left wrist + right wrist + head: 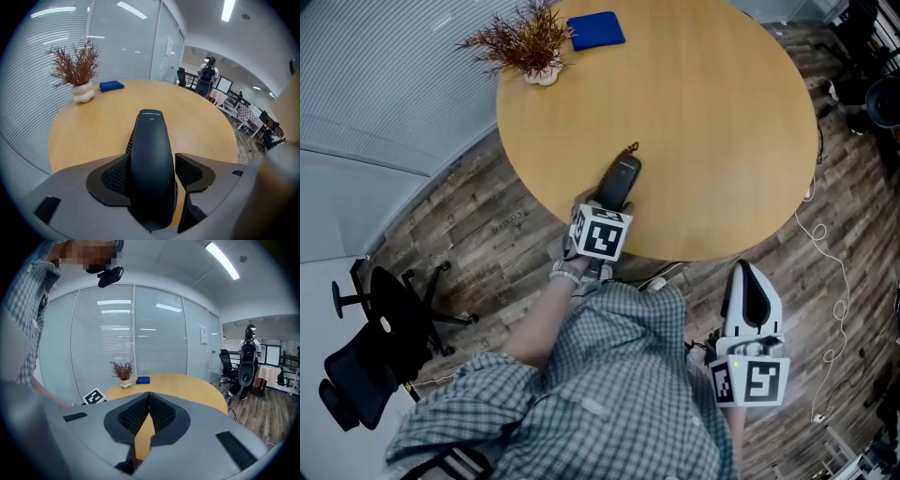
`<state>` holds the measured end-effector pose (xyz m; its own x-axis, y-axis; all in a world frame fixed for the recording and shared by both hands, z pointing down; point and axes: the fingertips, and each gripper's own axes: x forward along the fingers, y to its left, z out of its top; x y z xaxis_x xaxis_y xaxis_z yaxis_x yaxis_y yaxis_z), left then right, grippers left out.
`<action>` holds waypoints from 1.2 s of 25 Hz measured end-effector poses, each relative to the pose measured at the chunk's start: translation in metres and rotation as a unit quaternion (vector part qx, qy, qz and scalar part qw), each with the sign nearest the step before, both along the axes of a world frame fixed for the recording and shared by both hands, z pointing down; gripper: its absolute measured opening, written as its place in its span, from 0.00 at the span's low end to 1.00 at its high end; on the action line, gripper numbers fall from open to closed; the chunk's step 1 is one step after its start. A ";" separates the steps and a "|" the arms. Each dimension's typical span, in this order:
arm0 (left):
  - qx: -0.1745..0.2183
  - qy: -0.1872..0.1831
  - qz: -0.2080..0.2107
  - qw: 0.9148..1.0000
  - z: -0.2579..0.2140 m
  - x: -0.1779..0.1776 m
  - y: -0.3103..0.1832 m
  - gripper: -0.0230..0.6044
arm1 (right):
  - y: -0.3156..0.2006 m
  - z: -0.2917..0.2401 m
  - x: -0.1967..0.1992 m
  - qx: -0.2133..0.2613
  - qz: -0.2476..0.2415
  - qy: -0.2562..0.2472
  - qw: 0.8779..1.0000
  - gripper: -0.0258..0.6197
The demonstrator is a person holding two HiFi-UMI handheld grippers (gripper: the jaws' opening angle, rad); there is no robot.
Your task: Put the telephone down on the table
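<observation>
A black telephone handset lies on the round wooden table near its front edge, its coiled cord at the far end. My left gripper stands around the handset's near end. In the left gripper view the handset lies between the jaws of the left gripper. The left pad is against it, while a thin strip of table shows beside the right pad, so the jaws are open. My right gripper hangs below the table edge, over the floor, shut with nothing in it.
A dried plant in a white vase and a flat blue thing sit at the table's far side. A black office chair stands at the lower left. White cables trail on the floor. A person with a backpack stands far off.
</observation>
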<state>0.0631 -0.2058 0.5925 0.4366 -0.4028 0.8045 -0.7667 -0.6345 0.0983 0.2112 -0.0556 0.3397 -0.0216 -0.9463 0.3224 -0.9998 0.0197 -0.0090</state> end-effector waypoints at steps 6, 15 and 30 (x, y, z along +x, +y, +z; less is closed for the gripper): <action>0.012 0.035 -0.019 0.999 -0.028 0.000 -0.002 0.52 | -0.006 -0.002 -0.002 0.008 -0.015 -0.003 1.000 0.05; 0.092 0.102 -0.039 0.990 -0.110 0.001 -0.011 0.39 | -0.016 -0.012 -0.010 0.034 -0.043 -0.004 0.998 0.05; 0.235 0.205 -0.017 0.950 -0.259 0.002 0.006 0.05 | -0.019 -0.042 -0.007 0.086 -0.055 -0.006 0.995 0.05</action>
